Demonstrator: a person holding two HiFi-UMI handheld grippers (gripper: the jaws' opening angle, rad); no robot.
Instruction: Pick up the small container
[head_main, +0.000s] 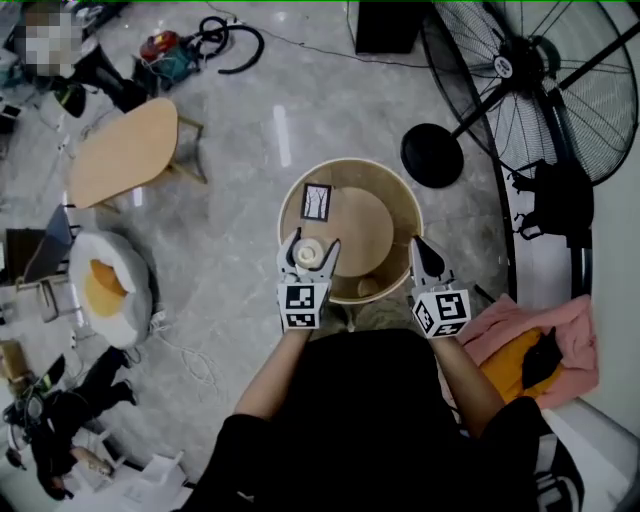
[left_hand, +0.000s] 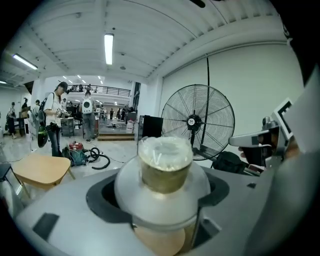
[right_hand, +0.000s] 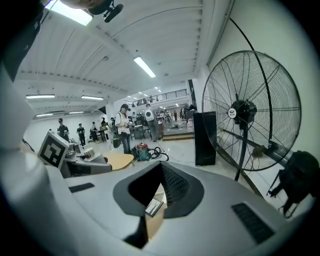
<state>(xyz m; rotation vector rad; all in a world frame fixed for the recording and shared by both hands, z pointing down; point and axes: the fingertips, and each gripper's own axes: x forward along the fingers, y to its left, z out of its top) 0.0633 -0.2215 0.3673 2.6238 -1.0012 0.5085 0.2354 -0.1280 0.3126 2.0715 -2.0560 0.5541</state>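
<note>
The small container (head_main: 307, 251) is a tan cup with a clear film top and a wide white collar. It sits between the jaws of my left gripper (head_main: 310, 262), which is shut on it, over the near left rim of the round wooden table (head_main: 395, 205). In the left gripper view the container (left_hand: 165, 162) fills the middle and stands upright. My right gripper (head_main: 425, 252) hovers at the table's near right rim. Its jaws are together with nothing between them, and in the right gripper view its tips (right_hand: 159, 167) meet above the tabletop.
A black-and-white marker card (head_main: 316, 201) lies on the table's far left, and a small pale object (head_main: 367, 288) near its front edge. A large floor fan (head_main: 560, 80) with a round black base (head_main: 432, 155) stands to the right. A low wooden table (head_main: 125, 152) and a cushion (head_main: 105, 285) are at the left. Pink cloth (head_main: 500, 325) lies at the near right.
</note>
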